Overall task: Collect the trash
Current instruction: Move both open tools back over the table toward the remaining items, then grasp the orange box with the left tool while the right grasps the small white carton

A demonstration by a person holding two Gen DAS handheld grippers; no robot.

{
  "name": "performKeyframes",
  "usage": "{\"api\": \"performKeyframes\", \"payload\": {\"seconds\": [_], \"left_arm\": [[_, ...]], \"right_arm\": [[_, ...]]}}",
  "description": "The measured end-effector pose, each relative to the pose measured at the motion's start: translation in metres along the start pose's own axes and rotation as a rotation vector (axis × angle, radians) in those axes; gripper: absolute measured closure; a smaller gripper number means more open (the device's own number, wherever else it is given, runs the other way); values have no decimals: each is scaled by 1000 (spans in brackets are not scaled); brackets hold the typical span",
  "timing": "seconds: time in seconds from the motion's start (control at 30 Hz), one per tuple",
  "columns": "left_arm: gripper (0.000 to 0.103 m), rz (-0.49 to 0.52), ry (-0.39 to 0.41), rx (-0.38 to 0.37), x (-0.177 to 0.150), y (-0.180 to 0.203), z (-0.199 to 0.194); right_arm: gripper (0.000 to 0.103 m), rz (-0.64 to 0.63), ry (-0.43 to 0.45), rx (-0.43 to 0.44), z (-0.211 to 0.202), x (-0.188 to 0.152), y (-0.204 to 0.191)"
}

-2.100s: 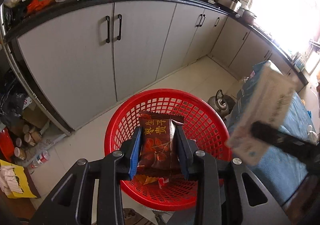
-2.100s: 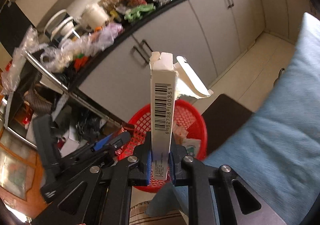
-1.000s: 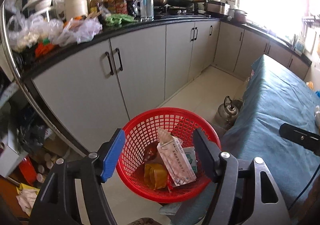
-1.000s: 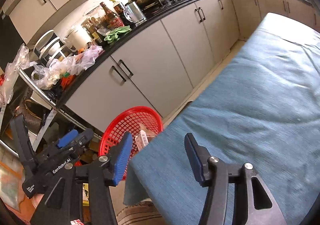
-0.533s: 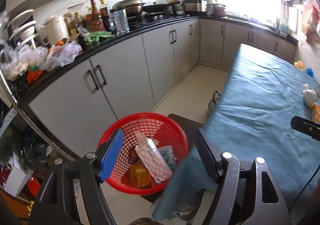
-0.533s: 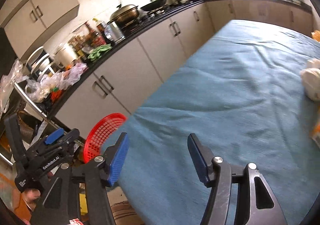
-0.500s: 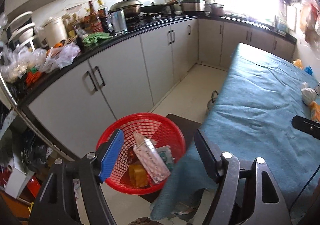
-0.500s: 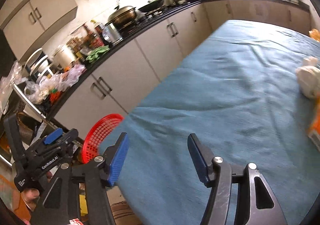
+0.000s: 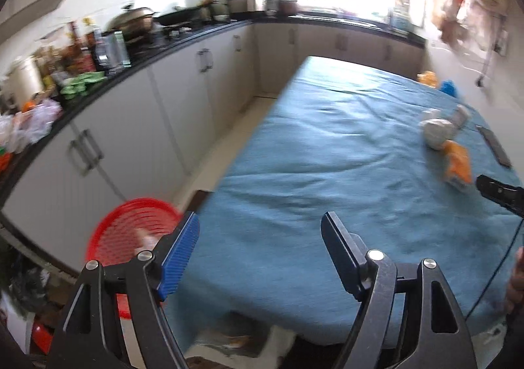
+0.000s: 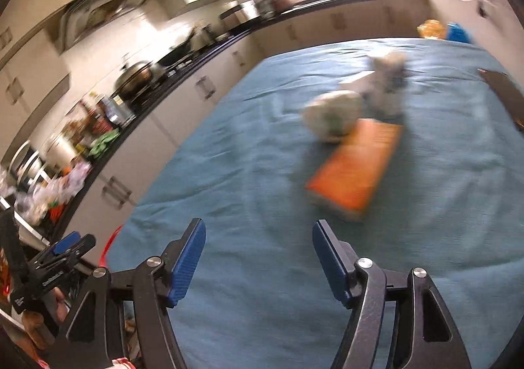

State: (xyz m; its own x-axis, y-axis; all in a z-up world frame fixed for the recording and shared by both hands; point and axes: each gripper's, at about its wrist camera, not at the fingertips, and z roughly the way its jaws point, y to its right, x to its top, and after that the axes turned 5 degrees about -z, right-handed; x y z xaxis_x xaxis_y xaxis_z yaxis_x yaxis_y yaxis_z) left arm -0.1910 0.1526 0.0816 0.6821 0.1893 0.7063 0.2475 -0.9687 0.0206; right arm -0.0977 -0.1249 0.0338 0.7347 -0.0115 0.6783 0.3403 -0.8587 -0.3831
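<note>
My left gripper [image 9: 258, 221] is open and empty over the near edge of the blue-clothed table [image 9: 327, 152]. The red basket [image 9: 127, 231] with trash in it stands on the floor at lower left. My right gripper [image 10: 258, 228] is open and empty above the table [image 10: 249, 179]. An orange packet [image 10: 355, 165] lies ahead of it to the right, with a crumpled whitish wad [image 10: 334, 116] and a small white carton [image 10: 386, 80] behind it. The same packet [image 9: 457, 165] and wad [image 9: 437, 133] show at right in the left wrist view.
Grey kitchen cabinets [image 9: 183, 93] with a cluttered black counter run along the left. A dark flat object [image 9: 494, 146] lies near the table's right edge. Orange and blue items [image 10: 442, 29] sit at the far end of the table. The left gripper shows at lower left of the right wrist view [image 10: 62, 254].
Both grippers released their trash into the basket, opened, and swung right from the basket toward the table. The orange packet and wad have come into closer view.
</note>
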Motion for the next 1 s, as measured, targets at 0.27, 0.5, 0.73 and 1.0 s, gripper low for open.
{"api": "performKeyframes", "payload": {"seconds": [0.27, 0.5, 0.73, 1.0], "left_arm": [[27, 127, -20, -151, 9, 78, 13], [27, 193, -62, -310, 18, 141, 34], [23, 221, -126, -446, 28, 198, 66], [22, 307, -155, -425, 33, 250, 105]], "right_arm": [[31, 124, 35, -89, -30, 2, 69], [30, 101, 58, -161, -28, 36, 87], [28, 76, 92, -190, 2, 87, 104], [28, 66, 85, -193, 41, 118, 120]]}}
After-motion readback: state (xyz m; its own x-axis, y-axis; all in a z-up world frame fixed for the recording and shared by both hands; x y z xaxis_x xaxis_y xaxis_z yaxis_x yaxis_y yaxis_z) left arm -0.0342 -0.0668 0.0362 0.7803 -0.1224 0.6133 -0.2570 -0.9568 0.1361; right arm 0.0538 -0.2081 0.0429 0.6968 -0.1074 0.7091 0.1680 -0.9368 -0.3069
